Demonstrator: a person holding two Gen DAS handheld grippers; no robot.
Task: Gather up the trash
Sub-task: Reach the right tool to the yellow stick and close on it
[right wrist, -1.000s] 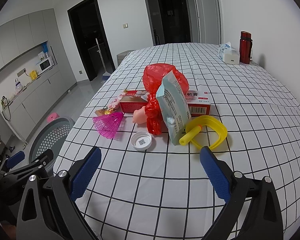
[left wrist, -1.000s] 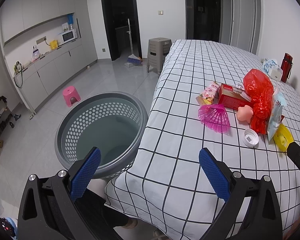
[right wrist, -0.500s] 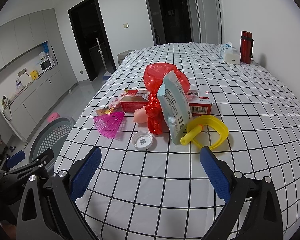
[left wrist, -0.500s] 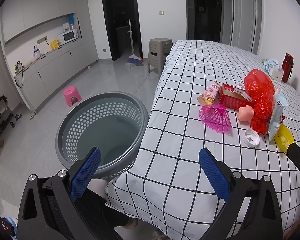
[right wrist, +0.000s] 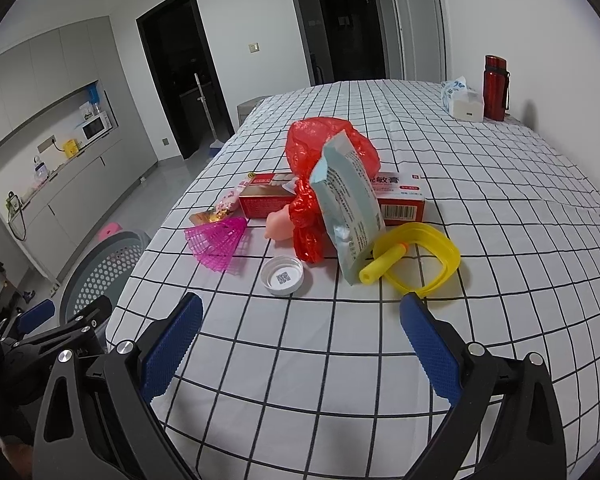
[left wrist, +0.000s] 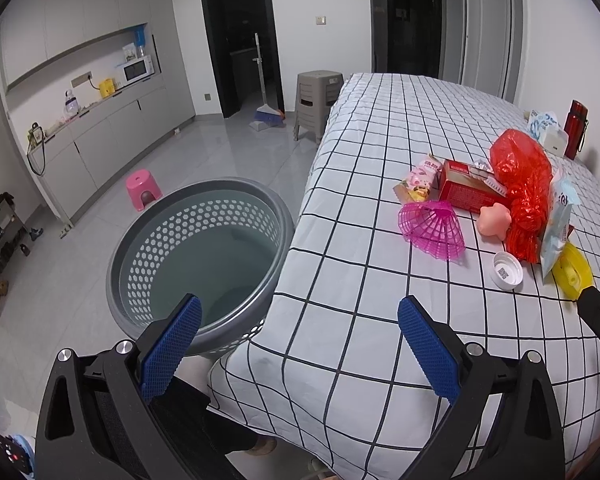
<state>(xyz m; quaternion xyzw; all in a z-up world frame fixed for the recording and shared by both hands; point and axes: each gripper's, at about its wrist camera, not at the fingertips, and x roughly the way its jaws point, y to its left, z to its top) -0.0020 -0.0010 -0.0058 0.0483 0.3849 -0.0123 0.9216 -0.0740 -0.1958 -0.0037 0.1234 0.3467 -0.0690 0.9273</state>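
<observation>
A heap of trash lies on the checked tablecloth (right wrist: 480,208): a red plastic bag (right wrist: 320,148), a pale blue packet (right wrist: 350,208), a red carton (right wrist: 400,200), a pink mesh piece (right wrist: 220,242), a white cap (right wrist: 283,275), a yellow ring (right wrist: 420,254) and a snack wrapper (right wrist: 230,204). My right gripper (right wrist: 300,344) hangs open just short of the white cap. My left gripper (left wrist: 300,344) is open over the table's near corner, with the grey perforated basket (left wrist: 172,240) on the floor to its left. The same heap, with the red bag (left wrist: 524,176), sits right of the left gripper.
A tissue pack (right wrist: 462,100) and a red flask (right wrist: 495,88) stand at the table's far right by the wall. On the floor are a pink stool (left wrist: 142,188), a grey stool (left wrist: 318,100) and a broom (left wrist: 266,114). Cabinets line the left wall.
Both grippers have crept slightly forward toward the heap; nothing was picked up or moved.
</observation>
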